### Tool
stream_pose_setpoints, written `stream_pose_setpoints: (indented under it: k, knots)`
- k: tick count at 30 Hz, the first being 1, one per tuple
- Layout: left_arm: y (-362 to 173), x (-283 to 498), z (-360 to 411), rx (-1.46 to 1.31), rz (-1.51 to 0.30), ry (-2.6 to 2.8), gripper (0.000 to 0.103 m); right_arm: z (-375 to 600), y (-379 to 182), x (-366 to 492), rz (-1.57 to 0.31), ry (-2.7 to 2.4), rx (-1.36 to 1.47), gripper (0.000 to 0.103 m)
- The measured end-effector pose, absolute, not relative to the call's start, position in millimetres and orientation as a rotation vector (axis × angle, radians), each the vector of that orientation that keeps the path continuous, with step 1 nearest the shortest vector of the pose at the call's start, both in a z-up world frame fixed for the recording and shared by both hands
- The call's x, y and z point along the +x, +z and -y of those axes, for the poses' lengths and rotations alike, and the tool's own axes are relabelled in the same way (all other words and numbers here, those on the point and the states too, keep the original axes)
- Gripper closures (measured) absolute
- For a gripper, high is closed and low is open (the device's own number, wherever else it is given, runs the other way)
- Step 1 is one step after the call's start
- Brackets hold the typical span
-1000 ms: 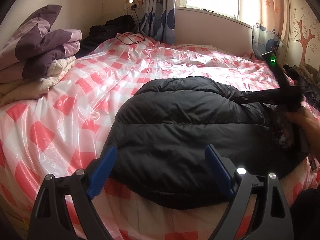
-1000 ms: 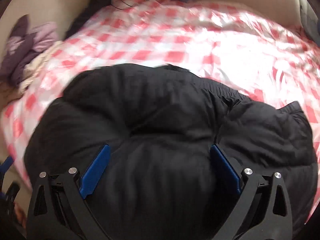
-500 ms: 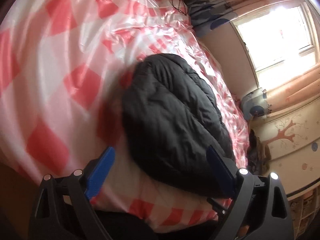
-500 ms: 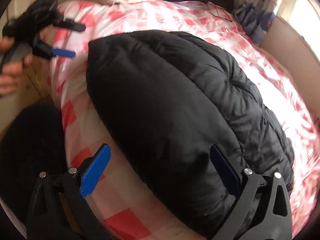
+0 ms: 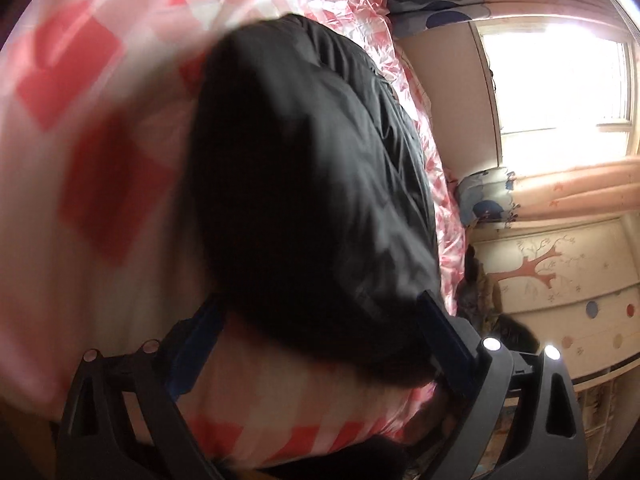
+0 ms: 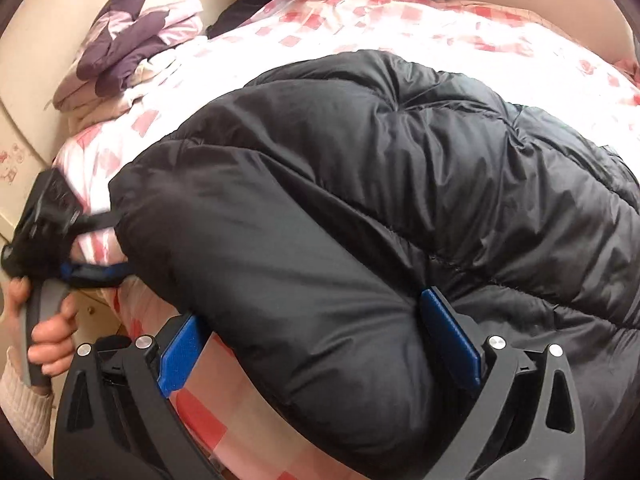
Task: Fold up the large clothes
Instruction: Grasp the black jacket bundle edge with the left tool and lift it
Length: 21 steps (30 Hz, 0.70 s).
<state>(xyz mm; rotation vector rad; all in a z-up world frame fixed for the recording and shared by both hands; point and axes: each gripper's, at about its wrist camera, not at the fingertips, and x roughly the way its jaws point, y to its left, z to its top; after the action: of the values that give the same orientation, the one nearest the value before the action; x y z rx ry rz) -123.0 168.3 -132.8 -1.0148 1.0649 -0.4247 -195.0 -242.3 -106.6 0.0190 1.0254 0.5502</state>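
Black puffer jacket (image 6: 360, 208) lies bunched on the pink-checked bedspread (image 6: 400, 36) near the bed's front edge, long axis running along that edge; quilted, puffy, creased. Left gripper (image 5: 316, 344) wide, its near end between the fingers, no clamp visible. Right gripper (image 6: 316, 344) wide, straddling a fold, not pinching

Left tongs (image 5: 320, 344) rolled, lowered to jacket (image 5: 312, 184) edge

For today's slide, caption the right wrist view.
Open right gripper straddles the black puffer jacket's near edge on a checked bedspread.
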Motion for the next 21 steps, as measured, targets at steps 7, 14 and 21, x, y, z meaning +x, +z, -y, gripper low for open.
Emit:
stream_pose_setpoints:
  k: [7,14,21]
  knots:
    - [-129.8,-108.1,-154.3,-1.026,-0.924,-0.353,0.010,363.5,-63.7,-242.4,-0.949,0.556,0.423,0.007]
    - [-128.2,-116.0,-149.1,-0.990,-0.926,-0.339,0.010,528.6,-132.0,-304.3,-0.996,0.311,1.024,0.007]
    - [-122.3,-117.2,-148.1,-0.967,-0.916,-0.323,0.010,529.8,-184.0,-283.1,-0.967,0.416,1.247,0.007]
